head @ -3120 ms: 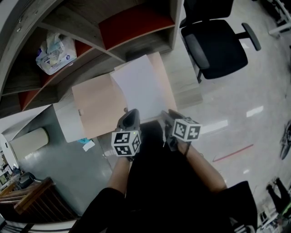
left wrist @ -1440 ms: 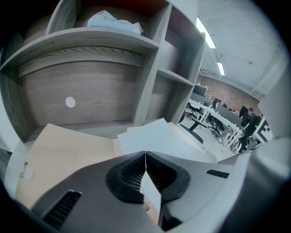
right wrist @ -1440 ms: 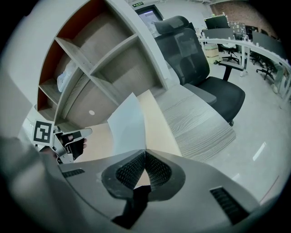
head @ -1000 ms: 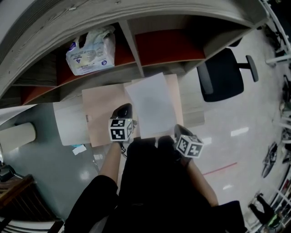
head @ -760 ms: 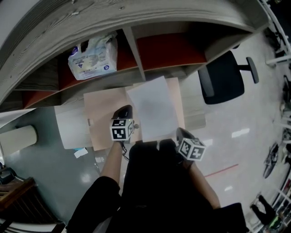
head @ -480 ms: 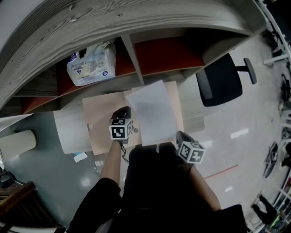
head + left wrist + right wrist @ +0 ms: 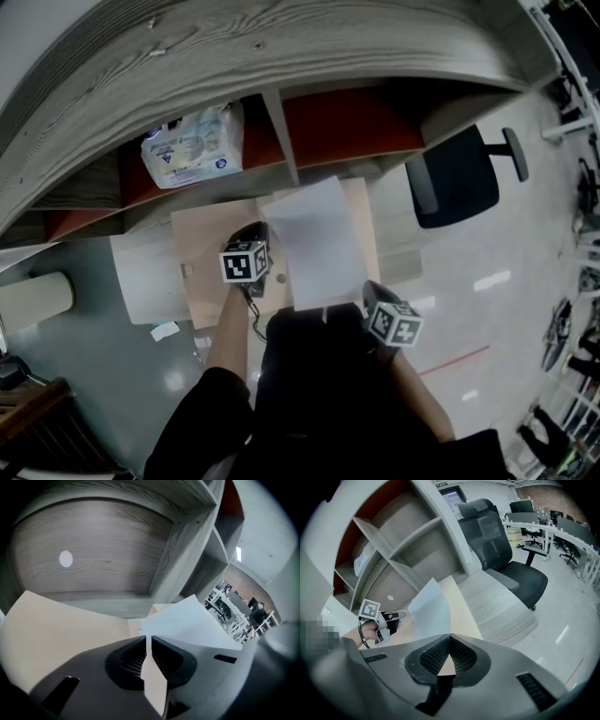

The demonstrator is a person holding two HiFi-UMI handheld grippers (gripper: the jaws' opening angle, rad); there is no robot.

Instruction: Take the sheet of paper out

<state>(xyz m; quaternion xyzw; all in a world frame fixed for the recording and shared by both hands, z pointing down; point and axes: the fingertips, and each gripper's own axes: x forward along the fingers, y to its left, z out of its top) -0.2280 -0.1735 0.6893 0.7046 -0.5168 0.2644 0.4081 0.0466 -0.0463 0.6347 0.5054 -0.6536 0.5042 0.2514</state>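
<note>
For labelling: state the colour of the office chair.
The office chair is black, clearest in the right gripper view.

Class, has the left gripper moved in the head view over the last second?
Yes. The left gripper has moved up the beige folder, closer to the shelf divider.

Shelf unit [image 7: 281, 141] close ahead, office chair [image 7: 459, 178] to the right.

clamps beige folder [image 7: 61, 630] edge in left gripper [image 7: 149, 641], jaws just eased slightly; faces white sheet of paper [image 7: 187, 620], grey shelf [image 7: 93, 550].
</note>
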